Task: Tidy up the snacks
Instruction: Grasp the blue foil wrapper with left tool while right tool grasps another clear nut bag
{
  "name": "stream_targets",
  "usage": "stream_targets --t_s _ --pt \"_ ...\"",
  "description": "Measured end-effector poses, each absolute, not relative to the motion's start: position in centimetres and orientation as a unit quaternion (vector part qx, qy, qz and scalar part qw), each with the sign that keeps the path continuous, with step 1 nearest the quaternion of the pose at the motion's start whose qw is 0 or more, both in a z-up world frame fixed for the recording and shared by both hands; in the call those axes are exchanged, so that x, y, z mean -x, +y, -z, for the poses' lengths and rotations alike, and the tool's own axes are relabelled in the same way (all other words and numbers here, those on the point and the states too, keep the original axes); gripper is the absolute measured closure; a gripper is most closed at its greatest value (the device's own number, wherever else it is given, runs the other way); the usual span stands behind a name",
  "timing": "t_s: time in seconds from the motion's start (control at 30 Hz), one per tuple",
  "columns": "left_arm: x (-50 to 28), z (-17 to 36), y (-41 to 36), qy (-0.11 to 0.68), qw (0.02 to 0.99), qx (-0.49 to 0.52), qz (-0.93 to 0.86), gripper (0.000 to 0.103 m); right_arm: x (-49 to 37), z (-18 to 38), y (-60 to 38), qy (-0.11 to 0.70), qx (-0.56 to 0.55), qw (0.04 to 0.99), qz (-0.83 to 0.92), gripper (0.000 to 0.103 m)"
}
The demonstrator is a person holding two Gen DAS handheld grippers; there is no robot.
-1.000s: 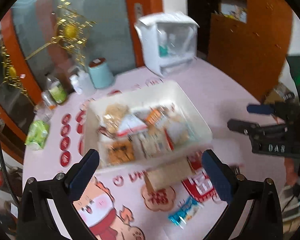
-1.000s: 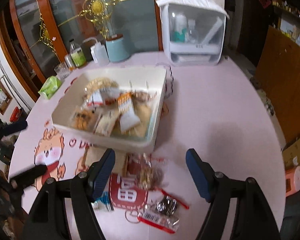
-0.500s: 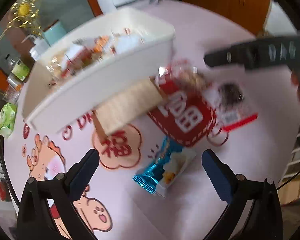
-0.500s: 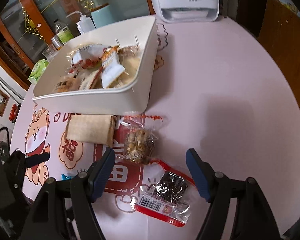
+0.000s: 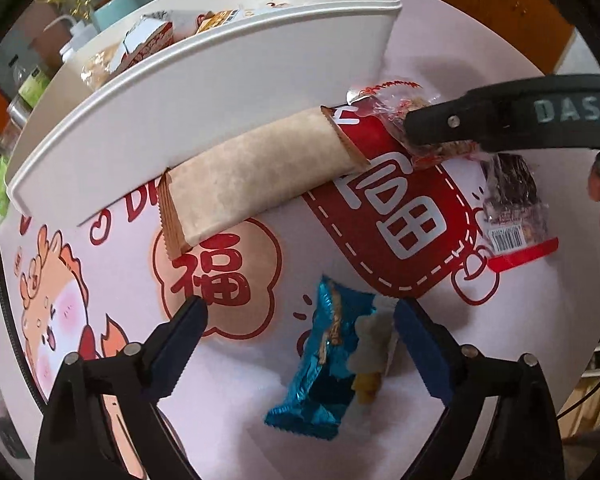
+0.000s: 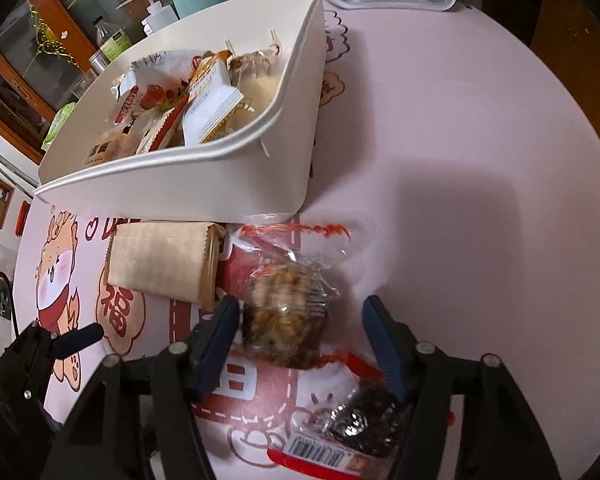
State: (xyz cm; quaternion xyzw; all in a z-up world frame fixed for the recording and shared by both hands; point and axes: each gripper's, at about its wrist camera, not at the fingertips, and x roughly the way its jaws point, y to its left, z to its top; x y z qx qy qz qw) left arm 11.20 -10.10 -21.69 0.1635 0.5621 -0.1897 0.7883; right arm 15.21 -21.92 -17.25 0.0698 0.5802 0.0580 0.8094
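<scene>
Closing in on two packets with both tongs wide apart.
I lower the right tongs [image 6: 300,320] squarely around the nut packet [image 6: 284,320] at lower centre, and the left tongs [image 5: 300,332] around the blue packet [image 5: 328,364], before squeezing.

Both claws have dropped low toward the surface [image 6: 480,128] since a second ago. The left claw [image 5: 300,348], which had been looking down on the white bin [image 5: 204,92] from above, now sits with its wide-apart fingers either side of the blue packet [image 5: 324,372]. The right claw [image 6: 300,340] has closed in too: the clear bag of nut clusters [image 6: 288,316] now lies between its spread fingers, the left one just beside it.
</scene>
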Motion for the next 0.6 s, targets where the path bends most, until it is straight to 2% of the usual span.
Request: stream_targets --t_s 0.17,0.3,0.5,0.6 --pt "-11.0 22.1 -9.5 0.575 0.783 -0.146 0.189 0.011 -15.2 17.5 -21.5 0.578 -0.062 0.811 -0.066 0.042" --pt "-10.5 22.5 -8.8 0.583 0.779 -0.138 0.186 0.011 -15.1 17.4 -21.0 0.574 -0.053 0.814 -0.076 0.05" --pt "-10.1 23.0 -7.2 0.598 0.77 -0.126 0.184 0.011 -15.1 17.6 -20.7 0.572 -0.042 0.815 -0.082 0.051" --pt "-9.7 22.8 -7.2 0.604 0.764 -0.12 0.19 0.011 -14.8 17.6 -20.6 0.57 -0.045 0.815 -0.093 0.06"
